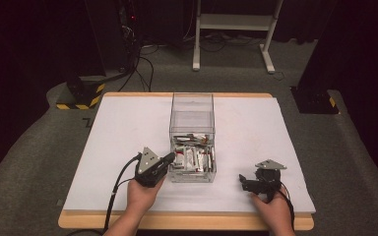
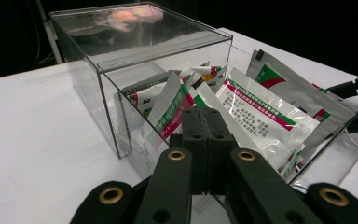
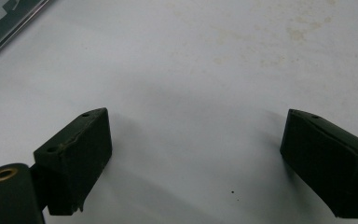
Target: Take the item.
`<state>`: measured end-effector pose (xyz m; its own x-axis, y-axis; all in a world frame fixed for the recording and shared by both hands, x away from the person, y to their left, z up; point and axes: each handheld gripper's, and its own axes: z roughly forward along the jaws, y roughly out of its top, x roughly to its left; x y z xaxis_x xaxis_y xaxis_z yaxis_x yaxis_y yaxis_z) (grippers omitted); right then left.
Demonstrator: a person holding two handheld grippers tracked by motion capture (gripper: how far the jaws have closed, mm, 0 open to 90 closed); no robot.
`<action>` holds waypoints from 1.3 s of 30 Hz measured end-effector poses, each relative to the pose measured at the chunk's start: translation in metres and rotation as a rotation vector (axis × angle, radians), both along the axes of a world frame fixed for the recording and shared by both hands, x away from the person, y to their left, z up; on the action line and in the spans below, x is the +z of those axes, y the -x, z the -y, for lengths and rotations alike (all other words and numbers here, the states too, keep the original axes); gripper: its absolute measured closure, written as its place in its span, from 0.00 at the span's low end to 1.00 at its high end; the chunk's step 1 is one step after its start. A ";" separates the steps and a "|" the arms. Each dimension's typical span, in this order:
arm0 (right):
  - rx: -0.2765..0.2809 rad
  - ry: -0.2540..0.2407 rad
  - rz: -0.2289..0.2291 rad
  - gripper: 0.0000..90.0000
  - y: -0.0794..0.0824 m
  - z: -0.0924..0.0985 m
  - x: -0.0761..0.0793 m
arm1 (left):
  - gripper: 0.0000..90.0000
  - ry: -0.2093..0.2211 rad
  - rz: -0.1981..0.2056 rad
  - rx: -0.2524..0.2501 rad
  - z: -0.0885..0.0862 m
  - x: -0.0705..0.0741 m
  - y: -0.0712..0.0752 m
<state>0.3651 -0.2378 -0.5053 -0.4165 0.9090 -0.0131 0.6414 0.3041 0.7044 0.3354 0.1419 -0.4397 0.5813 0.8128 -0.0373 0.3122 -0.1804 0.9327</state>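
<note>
While we hold a pair of black tongs in each hand, a clear plastic rectangular box [image 1: 192, 132] stands near the middle of the white-covered worktop [image 1: 123, 128], its long side running away from us. Its near half holds a loose heap of white foil sachets with green and red printing [image 1: 193, 156]; in the left gripper view the sachets [image 2: 256, 109] lean against the transparent walls, and the box [image 2: 98, 51] carries a clear flat lid over its far part.

Our left tongs [image 1: 169, 158] sit just beside the box's near left corner, tips at the wall; we cannot tell whether they touch it. In their own view the left tongs [image 2: 207, 122] are pressed together with nothing between them, pointing at the sachets.

Our right tongs [image 1: 244, 181] rest low over bare worktop to the right of the box, well apart from it. In their own view the right tongs [image 3: 196, 158] stand wide apart and hold nothing, with faintly stained white surface beneath.
</note>
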 end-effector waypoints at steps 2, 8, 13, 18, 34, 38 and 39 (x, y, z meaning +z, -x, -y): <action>0.000 0.000 0.000 0.10 0.000 0.000 0.000 | 1.00 0.005 0.005 0.000 0.000 0.001 0.001; 0.000 0.000 -0.001 0.10 0.000 0.000 0.000 | 1.00 0.025 0.019 -0.004 -0.002 0.003 0.003; 0.000 0.000 0.000 0.10 0.000 0.000 0.000 | 1.00 0.044 0.040 -0.005 -0.003 0.006 0.005; 0.000 0.000 0.000 0.10 0.000 0.000 0.000 | 1.00 0.066 0.055 -0.014 -0.004 0.008 0.006; 0.000 0.000 0.000 0.10 0.000 0.000 0.000 | 1.00 0.121 0.102 -0.025 -0.011 0.018 0.010; 0.000 0.000 0.000 0.10 0.000 0.000 0.000 | 1.00 0.141 0.112 -0.021 -0.015 0.021 0.011; 0.000 0.000 0.000 0.10 0.000 0.000 0.000 | 1.00 0.145 0.116 -0.018 -0.016 0.022 0.011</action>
<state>0.3651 -0.2378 -0.5052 -0.4166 0.9090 -0.0132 0.6413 0.3041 0.7045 0.3244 0.1582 -0.4173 0.6031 0.7931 -0.0852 0.1992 -0.0463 0.9789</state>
